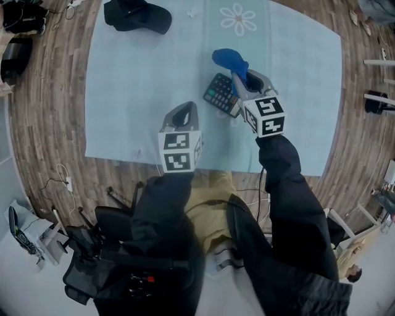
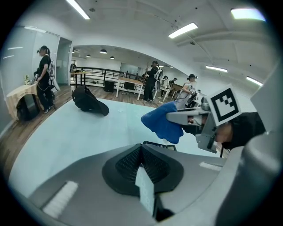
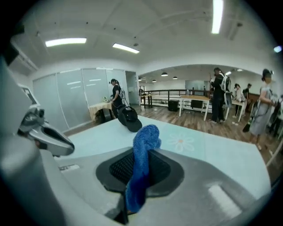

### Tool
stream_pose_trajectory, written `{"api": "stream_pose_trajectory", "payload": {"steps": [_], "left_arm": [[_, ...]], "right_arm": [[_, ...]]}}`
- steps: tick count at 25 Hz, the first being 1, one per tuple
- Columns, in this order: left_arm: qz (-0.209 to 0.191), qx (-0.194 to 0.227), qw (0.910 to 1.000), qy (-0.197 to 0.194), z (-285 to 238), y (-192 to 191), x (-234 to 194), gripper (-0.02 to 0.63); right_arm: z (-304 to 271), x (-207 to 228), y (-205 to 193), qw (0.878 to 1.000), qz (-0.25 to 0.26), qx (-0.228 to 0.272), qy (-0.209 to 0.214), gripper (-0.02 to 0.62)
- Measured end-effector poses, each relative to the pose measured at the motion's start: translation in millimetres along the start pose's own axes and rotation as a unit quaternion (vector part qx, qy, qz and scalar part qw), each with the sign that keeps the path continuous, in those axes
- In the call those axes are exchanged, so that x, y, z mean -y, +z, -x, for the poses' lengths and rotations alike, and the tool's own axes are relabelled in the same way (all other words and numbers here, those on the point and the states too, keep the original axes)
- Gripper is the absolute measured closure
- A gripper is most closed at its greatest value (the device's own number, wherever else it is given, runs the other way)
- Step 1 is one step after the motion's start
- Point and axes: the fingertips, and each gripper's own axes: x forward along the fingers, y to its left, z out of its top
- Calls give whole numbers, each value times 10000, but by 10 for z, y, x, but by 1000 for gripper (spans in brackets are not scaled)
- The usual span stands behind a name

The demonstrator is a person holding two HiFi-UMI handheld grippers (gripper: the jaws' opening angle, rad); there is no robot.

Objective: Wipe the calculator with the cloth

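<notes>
Wiping looks about to start: the right gripper [image 1: 242, 79], jaws pinched on the crumpled blue fabric cloth [image 1: 229, 59], hovers over the dark keypad calculator [image 1: 220, 92] on the pale blue mat [image 1: 136, 86], left gripper [image 1: 183, 113] closed and empty nearby, so next lower the cloth onto the keys

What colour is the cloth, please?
The cloth is blue, clearest in the right gripper view.

Mat [image 1: 142, 80] (pale blue): calculator [image 1: 219, 92], cap [image 1: 137, 15]
</notes>
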Motion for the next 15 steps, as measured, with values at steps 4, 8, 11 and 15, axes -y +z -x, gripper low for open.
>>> {"api": "stream_pose_trajectory", "payload": {"steps": [4,8,11,15], "left_arm": [[-28,-48,9999,94,103,-71,-66,607],[7,-78,9998,155,152,-126,-116,609],[38,-53,9998,190,180,-128,-173,607],[44,20,9998,178,224,-123,-170,609]], "right_arm": [[-316,-82,-408,9933,774,-851,-100,545],[-395,-341,-866,9836,948,-1520,212,545],[-390,-569,-1045,9777,974,-1795,481,545],[-301,-894,-1196,9729,850,-1942,921,545]]}}
